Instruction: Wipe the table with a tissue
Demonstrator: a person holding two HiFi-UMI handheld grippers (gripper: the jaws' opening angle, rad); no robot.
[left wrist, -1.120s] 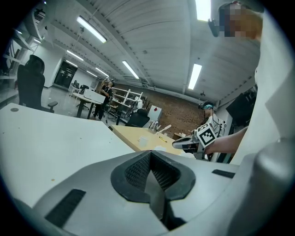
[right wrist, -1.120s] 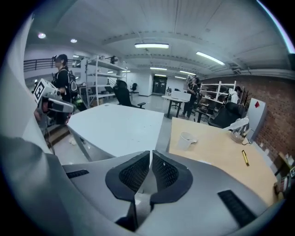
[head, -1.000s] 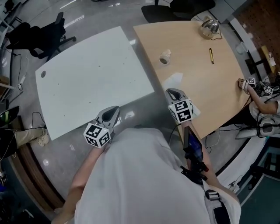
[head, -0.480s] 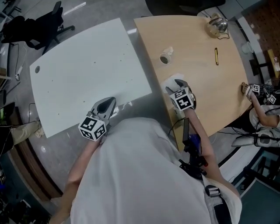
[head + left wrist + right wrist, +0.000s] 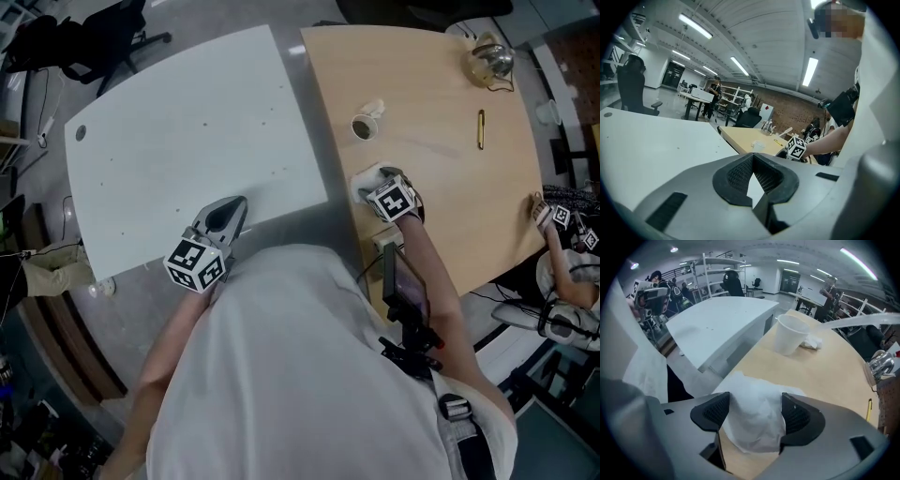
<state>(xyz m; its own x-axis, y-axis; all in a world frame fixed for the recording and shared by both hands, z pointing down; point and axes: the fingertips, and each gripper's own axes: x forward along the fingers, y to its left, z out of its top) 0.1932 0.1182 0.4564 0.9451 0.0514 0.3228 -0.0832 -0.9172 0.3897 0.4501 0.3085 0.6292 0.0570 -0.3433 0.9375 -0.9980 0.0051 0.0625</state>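
A crumpled white tissue (image 5: 754,413) lies on the near left corner of the wooden table (image 5: 441,187); in the head view the tissue (image 5: 366,180) peeks out beside the gripper. My right gripper (image 5: 384,180) points steeply down over it. Its jaws are opening and stand wide, with the tissue loose between the pads (image 5: 712,412). My left gripper (image 5: 234,202) hovers at the near edge of the white table (image 5: 178,131), its jaws closed to a point with nothing in them. In the left gripper view, the left gripper (image 5: 752,157) aims across both tables.
A white paper cup (image 5: 364,127) with a small crumpled scrap (image 5: 376,107) behind it stands further along the wooden table. A yellow pen (image 5: 481,129) and a shiny glass object (image 5: 494,61) lie at the far right. Another person's gripper (image 5: 561,217) shows at the right edge.
My right gripper came down onto the wooden table's corner with the tissue and its jaws spread apart. My left gripper shifted slightly along the white table's edge.
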